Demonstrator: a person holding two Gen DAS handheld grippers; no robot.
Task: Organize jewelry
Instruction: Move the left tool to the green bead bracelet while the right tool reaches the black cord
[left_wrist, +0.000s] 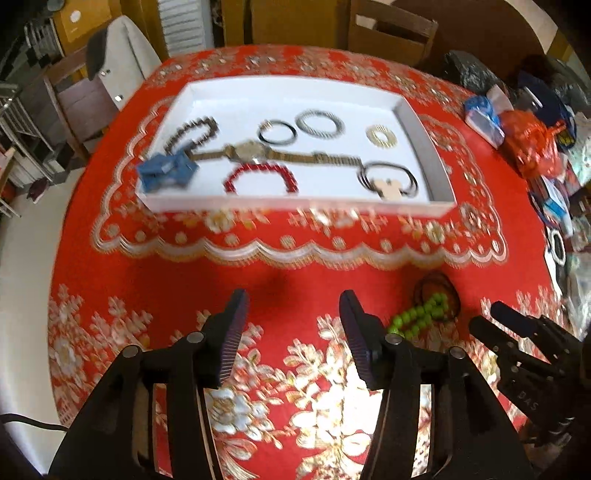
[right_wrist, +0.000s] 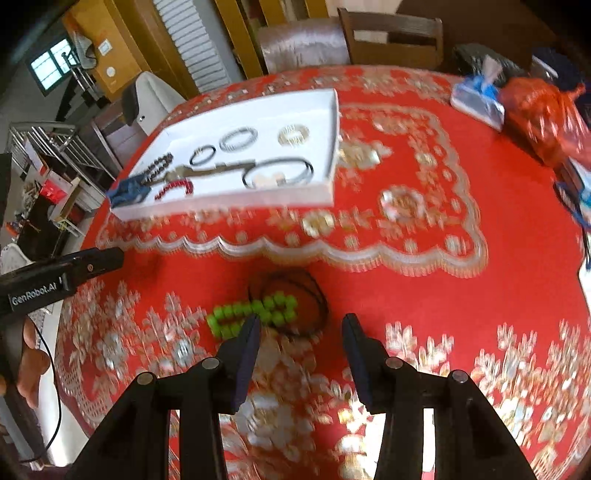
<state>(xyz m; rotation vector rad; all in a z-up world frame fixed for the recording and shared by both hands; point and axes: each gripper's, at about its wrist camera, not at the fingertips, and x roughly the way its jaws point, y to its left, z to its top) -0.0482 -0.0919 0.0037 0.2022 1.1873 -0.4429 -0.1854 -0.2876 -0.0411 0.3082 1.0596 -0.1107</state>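
Observation:
A white tray (left_wrist: 295, 207) on the red tablecloth holds several pieces: a red bead bracelet (left_wrist: 260, 176), a gold watch (left_wrist: 251, 152), dark bangles (left_wrist: 388, 177), a blue bow (left_wrist: 166, 171). The tray also shows in the right wrist view (right_wrist: 221, 206). A green bead bracelet (right_wrist: 255, 314) lies on a dark thin bangle (right_wrist: 314, 291) on the cloth, outside the tray; the bracelet also shows in the left wrist view (left_wrist: 421, 314). My left gripper (left_wrist: 293, 306) is open and empty above the cloth. My right gripper (right_wrist: 301, 328) is open, just right of the green beads.
Plastic bags and clutter (left_wrist: 532, 144) fill the table's right side. An orange bag (right_wrist: 546, 114) and a blue-white pack (right_wrist: 476, 98) sit at the far right. Wooden chairs (right_wrist: 391, 37) stand behind the table. The round table's edge drops off at the left.

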